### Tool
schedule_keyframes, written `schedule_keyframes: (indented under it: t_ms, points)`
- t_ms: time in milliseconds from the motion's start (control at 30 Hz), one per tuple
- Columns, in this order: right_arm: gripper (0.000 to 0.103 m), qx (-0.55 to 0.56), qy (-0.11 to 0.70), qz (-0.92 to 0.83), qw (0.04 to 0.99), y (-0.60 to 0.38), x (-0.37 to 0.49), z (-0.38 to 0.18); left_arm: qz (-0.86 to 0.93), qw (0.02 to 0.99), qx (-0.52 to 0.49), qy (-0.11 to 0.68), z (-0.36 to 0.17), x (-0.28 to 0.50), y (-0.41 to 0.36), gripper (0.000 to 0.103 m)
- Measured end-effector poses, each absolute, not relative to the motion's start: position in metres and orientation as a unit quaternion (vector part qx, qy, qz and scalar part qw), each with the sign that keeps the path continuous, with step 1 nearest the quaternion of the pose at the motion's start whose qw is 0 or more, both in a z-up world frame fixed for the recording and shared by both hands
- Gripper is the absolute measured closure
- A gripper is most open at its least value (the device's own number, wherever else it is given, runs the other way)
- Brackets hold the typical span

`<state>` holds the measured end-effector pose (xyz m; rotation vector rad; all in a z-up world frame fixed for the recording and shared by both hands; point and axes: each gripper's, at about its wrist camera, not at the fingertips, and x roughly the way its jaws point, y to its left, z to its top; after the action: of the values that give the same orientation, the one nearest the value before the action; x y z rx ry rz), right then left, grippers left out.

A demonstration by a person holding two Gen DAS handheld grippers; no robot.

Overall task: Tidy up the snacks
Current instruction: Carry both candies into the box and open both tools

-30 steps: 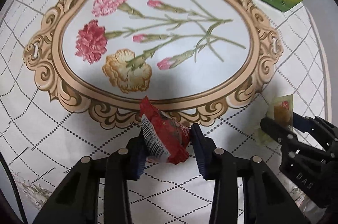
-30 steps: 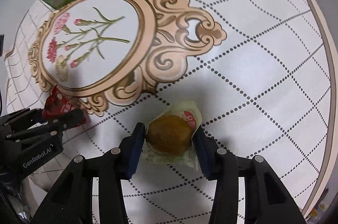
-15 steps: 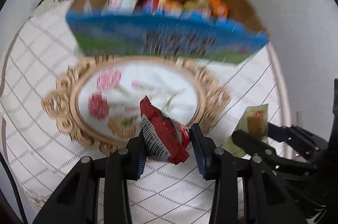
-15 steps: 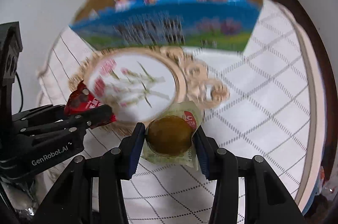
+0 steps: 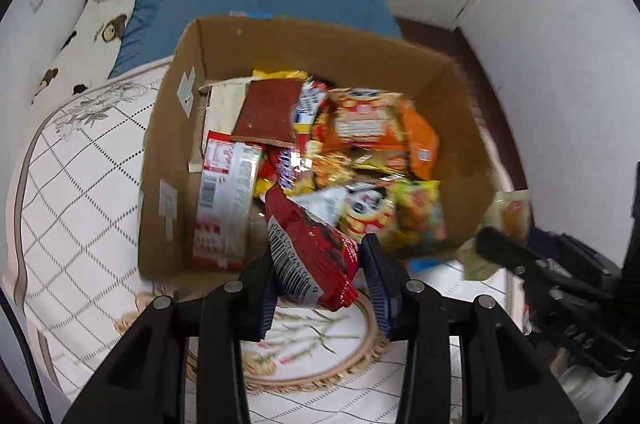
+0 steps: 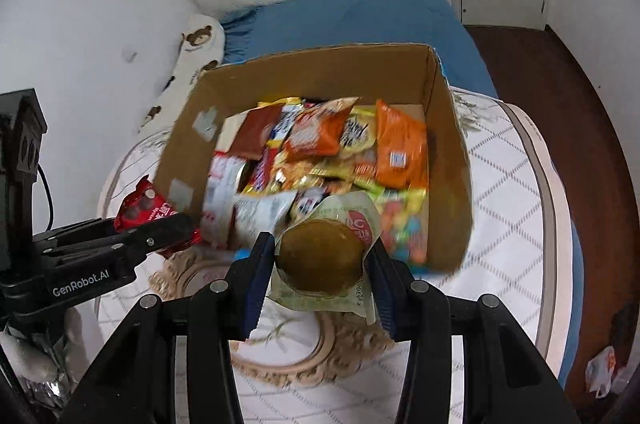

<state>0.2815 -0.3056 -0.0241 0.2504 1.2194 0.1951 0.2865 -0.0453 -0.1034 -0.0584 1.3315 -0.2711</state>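
Both tools have lifted off the desk (image 6: 500,183) toward the box (image 5: 172,159), left tool (image 5: 320,266) clamped on red packet (image 5: 308,252), right tool (image 6: 322,258) clamped on wrapped cake (image 6: 320,256), drops next.

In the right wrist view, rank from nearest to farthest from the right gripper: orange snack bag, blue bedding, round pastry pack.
1. round pastry pack, between the right gripper fingers.
2. orange snack bag, inside the box, right.
3. blue bedding, behind the box.
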Motion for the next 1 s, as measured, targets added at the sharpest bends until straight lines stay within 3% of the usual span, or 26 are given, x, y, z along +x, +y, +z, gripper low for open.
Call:
schedule_keyframes:
  t_ms: [367, 400, 467, 500, 533, 600, 767, 1000]
  points:
    - [0.051, 0.117, 0.654, 0.081, 0.743, -0.306, 0.343, -0.102, -0.092, 0.717, -0.018, 0.690, -0.177, 0.340, -0.037, 0.064]
    - [0.048, 0.117, 0.662, 0.080, 0.736, -0.306, 0.345, -0.106, -0.088, 0.714, -0.020, 0.694, -0.180, 0.341, -0.037, 0.064]
    - [0.022, 0.112, 0.667, 0.070, 0.733, -0.307, 0.348, -0.109, -0.083, 0.715, -0.018, 0.694, -0.182, 0.342, -0.036, 0.062]
    - [0.006, 0.109, 0.669, 0.066, 0.732, -0.308, 0.349, -0.110, -0.078, 0.717, -0.014, 0.692, -0.182, 0.341, -0.036, 0.057]
    - [0.006, 0.110, 0.669, 0.064, 0.732, -0.309, 0.350, -0.110, -0.074, 0.719, -0.010, 0.691, -0.182, 0.342, -0.037, 0.051]
    - [0.006, 0.097, 0.673, 0.052, 0.732, -0.310, 0.353, -0.108, -0.067, 0.722, -0.001, 0.689, -0.183, 0.341, -0.038, 0.018]
    - [0.003, 0.072, 0.674, 0.026, 0.735, -0.312, 0.357, -0.105, -0.064, 0.724, 0.001, 0.687, -0.184, 0.345, -0.041, 0.009]
    - [0.003, 0.064, 0.673, 0.015, 0.736, -0.315, 0.353, -0.103, -0.063, 0.734, 0.002, 0.676, -0.177, 0.341, -0.048, 0.008]
